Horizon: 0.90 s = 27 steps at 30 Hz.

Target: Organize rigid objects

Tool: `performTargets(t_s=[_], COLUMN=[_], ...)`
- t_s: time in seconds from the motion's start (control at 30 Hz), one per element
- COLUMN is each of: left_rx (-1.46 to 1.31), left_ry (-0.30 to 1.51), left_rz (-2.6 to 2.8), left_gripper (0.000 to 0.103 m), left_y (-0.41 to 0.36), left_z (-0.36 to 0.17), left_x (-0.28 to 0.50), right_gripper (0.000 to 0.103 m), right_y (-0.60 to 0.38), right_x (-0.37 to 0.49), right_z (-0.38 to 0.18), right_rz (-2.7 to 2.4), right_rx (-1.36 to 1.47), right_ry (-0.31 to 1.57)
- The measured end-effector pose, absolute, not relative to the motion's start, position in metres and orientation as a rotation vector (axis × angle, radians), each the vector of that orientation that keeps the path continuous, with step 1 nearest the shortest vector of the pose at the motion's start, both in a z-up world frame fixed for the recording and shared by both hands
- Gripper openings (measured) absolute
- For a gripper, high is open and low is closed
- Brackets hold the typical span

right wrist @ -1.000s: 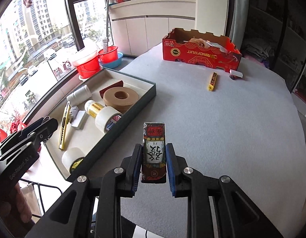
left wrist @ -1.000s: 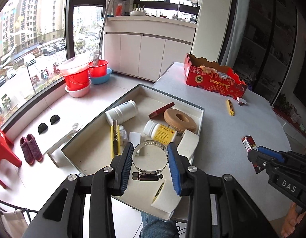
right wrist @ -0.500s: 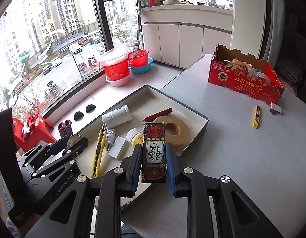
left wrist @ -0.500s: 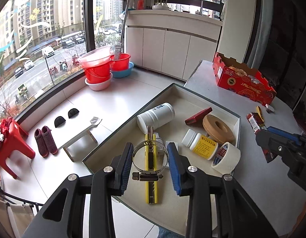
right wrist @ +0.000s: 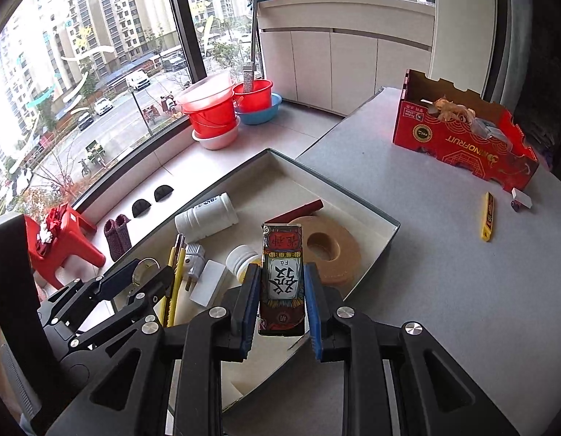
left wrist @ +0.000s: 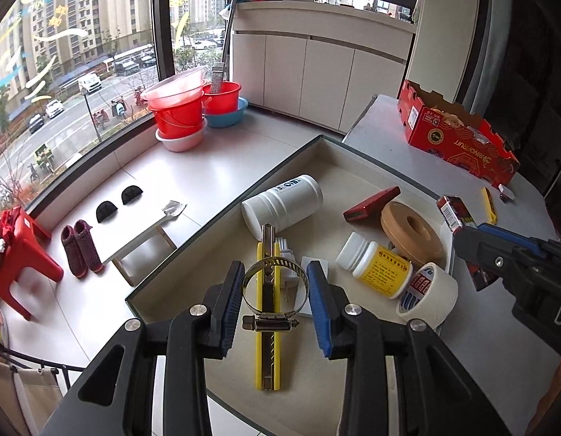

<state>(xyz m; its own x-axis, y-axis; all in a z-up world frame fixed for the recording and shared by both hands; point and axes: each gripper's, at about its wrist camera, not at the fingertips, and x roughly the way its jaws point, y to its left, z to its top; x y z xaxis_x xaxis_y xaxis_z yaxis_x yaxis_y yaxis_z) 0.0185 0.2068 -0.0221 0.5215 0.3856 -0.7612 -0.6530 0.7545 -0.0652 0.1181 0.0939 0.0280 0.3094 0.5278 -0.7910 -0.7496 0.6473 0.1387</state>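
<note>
Above the near end of the tray (left wrist: pixel 353 152), the left gripper (left wrist: pixel 275 296) clamps a metal hose clamp (left wrist: pixel 275 290) and the right gripper (right wrist: pixel 282 299) clamps a red card pack (right wrist: pixel 282 276). Step: delivery. Next, judged: lower each, release beside the yellow utility knife (left wrist: pixel 267 345), short of the white bottle (left wrist: pixel 284 205).

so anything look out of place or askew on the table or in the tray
Two strays lie outside the tray: a yellow cutter and a small white piece on the table beside the red carton. In the tray, both bottles lie tipped over.
</note>
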Motion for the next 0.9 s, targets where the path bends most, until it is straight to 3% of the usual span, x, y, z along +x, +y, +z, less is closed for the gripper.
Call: performTargets(t_s=[0.2,0.23,0.33,0.4,0.43,0.47,0.5,0.53,0.67,0.9], left_rx=[-0.401,-0.404,-0.395,-0.378,-0.374,-0.372,-0.368,-0.362,-0.374,-0.381], left_ry=[0.832,0.833,0.836,0.834,0.841,0.842,0.839,0.832,0.779,0.805], left_rz=[0.642,0.639,0.64,0.648,0.646,0.648,0.654,0.664,0.665,0.709], left_gripper=[0.038,0.043,0.084,0.084,0.086,0.09,0.093,0.102,0.102,0.103], left_y=[0.212,0.213,0.213,0.21,0.21,0.209,0.208,0.207,0.204,0.196], left_z=[-0.032,-0.033,-0.036,-0.035,-0.035,-0.034,-0.033,-0.031,-0.018,0.002], left_x=[0.026,0.027,0.029,0.027,0.026,0.026,0.024,0.021,0.008,-0.014], right_gripper=[0.025,0.025,0.025,0.025,0.029,0.058,0.097,0.103,0.103,0.103], right_y=[0.111,0.114,0.124,0.126,0.125,0.124,0.121,0.116,0.107,0.086], right_x=[0.126,0.127,0.129,0.127,0.126,0.125,0.123,0.119,0.106,0.099], right_z=[0.012,0.009,0.0,-0.004,-0.003,-0.002,0.001,0.007,0.033,0.056], right_rz=[0.867,0.868,0.887,0.886,0.888,0.887,0.884,0.886,0.884,0.977], right_rx=[-0.291,-0.296,-0.326,-0.352,-0.357,-0.359,-0.357,-0.35,-0.4,-0.3], right_ry=[0.963,0.971,0.99,0.997,0.998,0.993,0.975,0.934,0.827,0.899])
